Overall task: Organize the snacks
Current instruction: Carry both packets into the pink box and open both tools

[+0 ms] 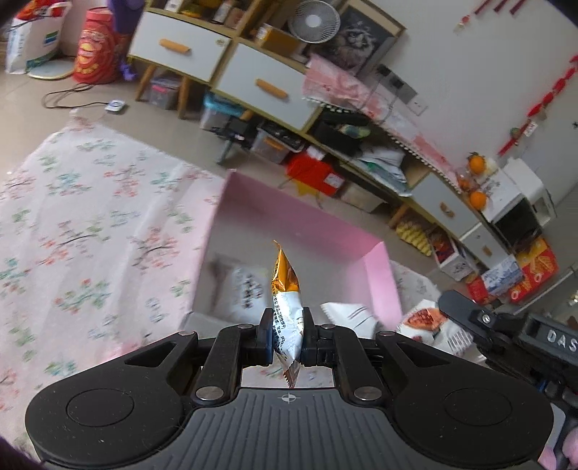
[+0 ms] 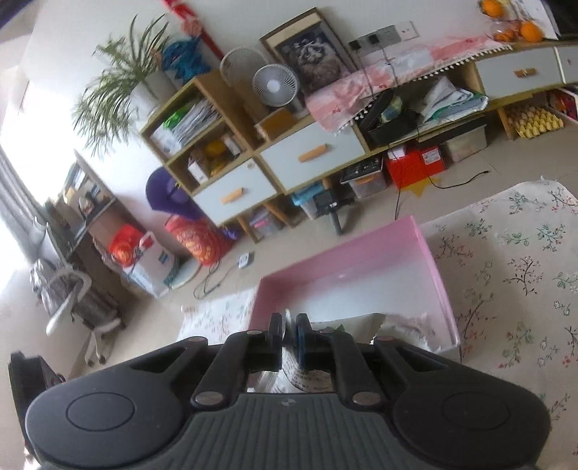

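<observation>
Floral-clothed surface (image 1: 90, 224), pink box (image 1: 375, 267) ahead. Your left hand-held gripper (image 1: 287, 325) clamps an orange packet (image 1: 287, 289); right hand-held gripper (image 2: 287, 329) pinches a white packet (image 2: 289, 356). Likely next: carry both over the box, release.

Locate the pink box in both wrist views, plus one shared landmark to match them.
Left wrist: pink box sits centre, just beyond the left gripper, which is shut on an orange and silver snack packet.
Right wrist: the box is centre-right, past the right gripper, its near side hidden by the gripper.
Shared landmark: small white fan on the cabinet.
</observation>
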{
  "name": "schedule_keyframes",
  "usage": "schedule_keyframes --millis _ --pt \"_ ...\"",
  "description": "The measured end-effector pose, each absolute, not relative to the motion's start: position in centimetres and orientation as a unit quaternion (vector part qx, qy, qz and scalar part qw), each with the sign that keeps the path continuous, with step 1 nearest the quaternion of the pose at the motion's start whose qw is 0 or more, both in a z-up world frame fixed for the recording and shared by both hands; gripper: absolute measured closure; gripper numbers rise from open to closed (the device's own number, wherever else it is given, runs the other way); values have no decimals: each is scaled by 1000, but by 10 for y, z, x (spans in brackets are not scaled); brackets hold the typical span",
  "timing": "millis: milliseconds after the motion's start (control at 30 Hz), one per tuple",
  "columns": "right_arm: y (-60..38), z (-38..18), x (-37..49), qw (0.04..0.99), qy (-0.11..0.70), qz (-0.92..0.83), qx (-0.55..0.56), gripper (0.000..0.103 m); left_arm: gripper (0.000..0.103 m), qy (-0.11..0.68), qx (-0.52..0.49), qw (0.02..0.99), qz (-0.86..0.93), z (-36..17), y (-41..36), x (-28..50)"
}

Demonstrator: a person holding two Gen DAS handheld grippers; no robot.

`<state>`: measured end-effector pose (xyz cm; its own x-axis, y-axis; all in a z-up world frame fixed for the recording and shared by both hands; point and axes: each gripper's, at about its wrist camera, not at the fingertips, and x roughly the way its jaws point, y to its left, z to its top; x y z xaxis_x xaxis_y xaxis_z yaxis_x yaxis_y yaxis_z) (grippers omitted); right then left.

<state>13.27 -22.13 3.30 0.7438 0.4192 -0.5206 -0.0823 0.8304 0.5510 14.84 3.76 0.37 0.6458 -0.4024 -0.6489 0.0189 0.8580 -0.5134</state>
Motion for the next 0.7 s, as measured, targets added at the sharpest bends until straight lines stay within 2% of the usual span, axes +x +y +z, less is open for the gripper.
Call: schedule_keyframes --millis 333,700 --pt "-251 11 171 901 319 103 275 103 93 409 -246 867 -146 -27 5 190" --pt "-260 2 185 901 316 113 274 103 93 402 -214 878 -147 -42 -7 200"
